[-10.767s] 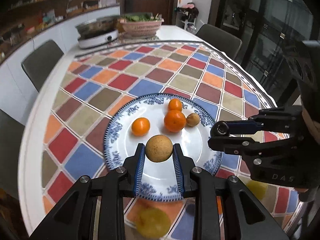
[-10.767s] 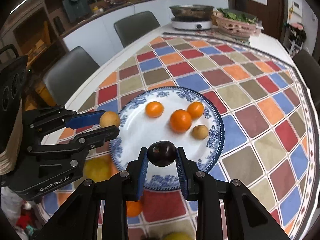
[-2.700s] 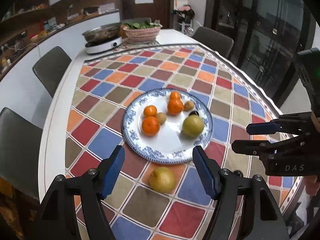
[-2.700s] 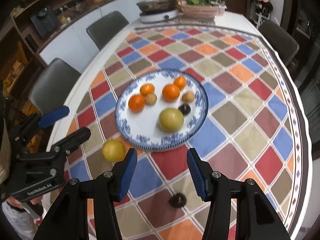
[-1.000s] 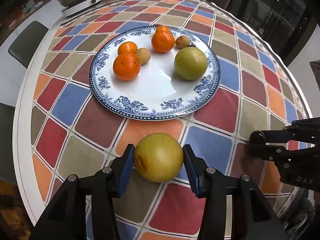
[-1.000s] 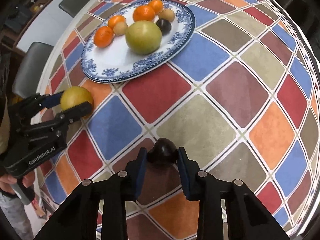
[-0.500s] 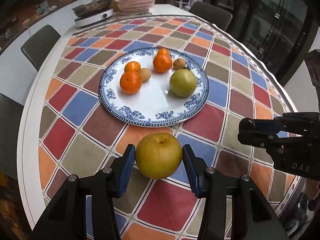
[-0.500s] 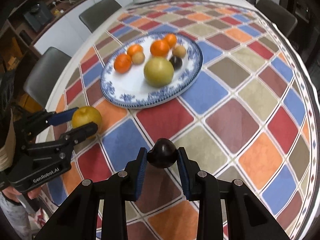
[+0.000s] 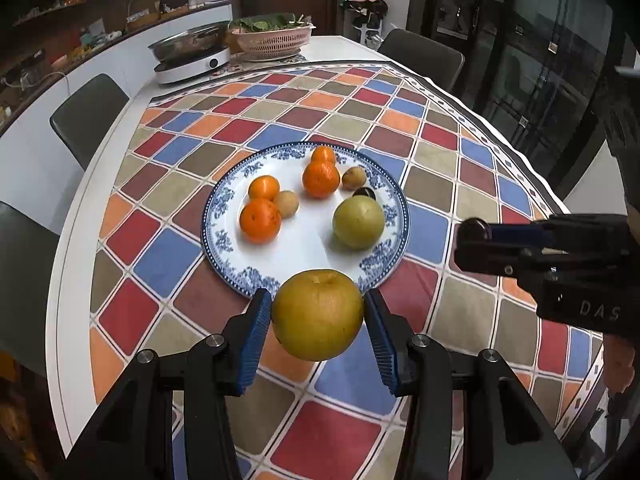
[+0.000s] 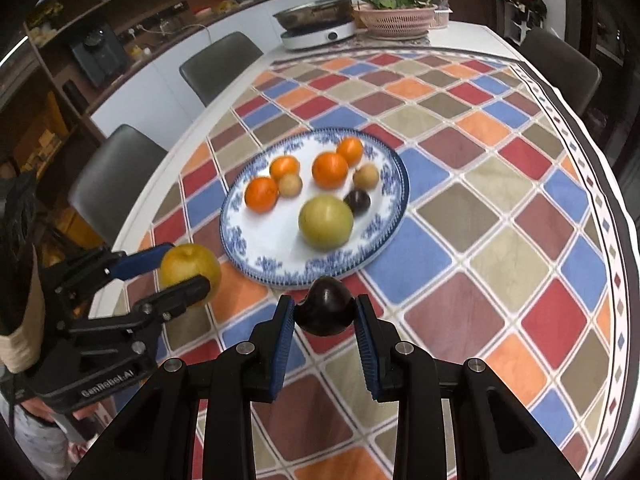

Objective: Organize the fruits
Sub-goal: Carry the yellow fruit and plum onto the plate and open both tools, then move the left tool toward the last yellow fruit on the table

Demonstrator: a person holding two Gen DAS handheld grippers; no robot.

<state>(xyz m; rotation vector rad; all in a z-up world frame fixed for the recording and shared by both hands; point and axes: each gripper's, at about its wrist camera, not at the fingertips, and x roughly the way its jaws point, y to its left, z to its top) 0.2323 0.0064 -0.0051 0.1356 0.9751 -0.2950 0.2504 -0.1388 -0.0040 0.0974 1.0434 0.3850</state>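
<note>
The left gripper [image 9: 318, 316] has its jaws clenched on a yellow-brown pear [image 9: 318, 314], held in the air just at the near rim of the blue-and-white plate [image 9: 224, 240], stem dimple facing up. The right gripper [image 10: 325, 312] grips a dark plum [image 10: 325, 310] between its blue pads, likewise lifted clear of the table [image 10: 460, 208] and close to the plate's near edge. From the right wrist view the left gripper [image 10: 176, 268] and its pear [image 10: 191, 270] sit to the left of the plate [image 10: 380, 240], apart from the rim. On the plate lie four oranges: two [image 9: 260, 220] [image 9: 264, 188] on its left side and two [image 9: 321, 179] [image 9: 323, 155] toward its far side. A small tan fruit [image 9: 287, 203] touches the left pair, and another tan fruit [image 9: 354, 178] sits right of the far pair. A greenish pear [image 9: 359, 222] rests on the plate's right side, with a second dark plum [image 10: 357, 202] just beyond it. Beyond the plate, at the table's far end, stand an electric cooker [image 9: 192, 60] and a pink basket [image 9: 274, 40] of greens.
</note>
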